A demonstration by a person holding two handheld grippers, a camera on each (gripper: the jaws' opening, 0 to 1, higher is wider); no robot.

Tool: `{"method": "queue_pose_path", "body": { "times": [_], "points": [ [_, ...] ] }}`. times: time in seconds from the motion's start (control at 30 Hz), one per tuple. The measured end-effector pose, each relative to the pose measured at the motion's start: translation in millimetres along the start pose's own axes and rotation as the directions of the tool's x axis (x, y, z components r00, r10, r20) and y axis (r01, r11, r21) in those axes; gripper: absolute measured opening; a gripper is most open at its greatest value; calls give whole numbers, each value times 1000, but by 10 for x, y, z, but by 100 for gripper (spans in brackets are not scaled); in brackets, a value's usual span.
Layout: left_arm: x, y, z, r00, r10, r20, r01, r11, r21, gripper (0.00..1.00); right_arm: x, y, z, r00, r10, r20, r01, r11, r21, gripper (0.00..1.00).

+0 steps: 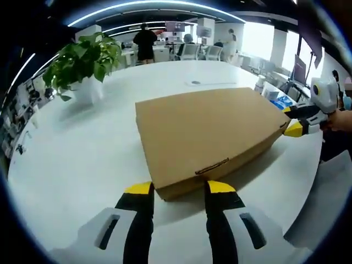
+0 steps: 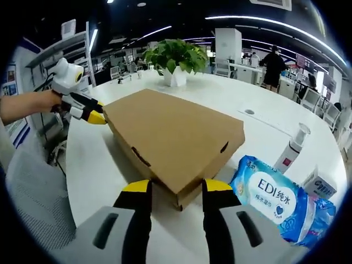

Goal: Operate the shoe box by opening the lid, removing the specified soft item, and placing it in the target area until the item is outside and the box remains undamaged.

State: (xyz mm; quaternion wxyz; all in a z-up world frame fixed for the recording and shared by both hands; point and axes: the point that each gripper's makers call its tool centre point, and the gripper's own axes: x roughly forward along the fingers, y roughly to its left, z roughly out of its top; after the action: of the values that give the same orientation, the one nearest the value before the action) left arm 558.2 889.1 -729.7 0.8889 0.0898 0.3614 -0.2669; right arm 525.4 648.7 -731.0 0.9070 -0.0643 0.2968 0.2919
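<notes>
A closed brown cardboard shoe box (image 1: 209, 132) lies flat on the white table (image 1: 82, 159); its lid is down and whatever is inside is hidden. My left gripper (image 1: 179, 190) is open, its yellow-tipped jaws on either side of the box's near corner. My right gripper (image 2: 176, 188) is open too, straddling the opposite corner of the box (image 2: 176, 137). Each gripper appears in the other's view: the right gripper (image 1: 294, 121) at the far right corner, the left gripper (image 2: 93, 114) at the far left corner, held by a hand.
A potted plant (image 1: 82, 63) in a white pot stands beyond the box. A blue tissue pack (image 2: 278, 201), a white bottle (image 2: 291, 146) and a small carton (image 2: 322, 187) lie beside my right gripper. Chairs, desks and people fill the room behind.
</notes>
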Motion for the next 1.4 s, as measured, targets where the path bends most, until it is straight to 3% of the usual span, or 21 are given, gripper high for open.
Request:
{"method": "queue_pose_path", "body": {
  "times": [0.53,0.9,1.03,1.4],
  "points": [
    [202,99,207,1000,-7,11,7,1000,2,35,155,-223,121,1000,-12,-16,12,1000,0,34],
    [213,83,221,1000,-2,17,1,1000,25,36,150,-247,125,1000,-18,-12,17,1000,-7,34],
    [195,24,224,999,-22,23,21,999,34,44,121,-237,116,1000,-27,-6,27,999,-23,32],
    [17,-13,182,999,-17,45,14,998,56,44,-140,-271,136,998,-53,30,55,997,-49,32]
  ]
}}
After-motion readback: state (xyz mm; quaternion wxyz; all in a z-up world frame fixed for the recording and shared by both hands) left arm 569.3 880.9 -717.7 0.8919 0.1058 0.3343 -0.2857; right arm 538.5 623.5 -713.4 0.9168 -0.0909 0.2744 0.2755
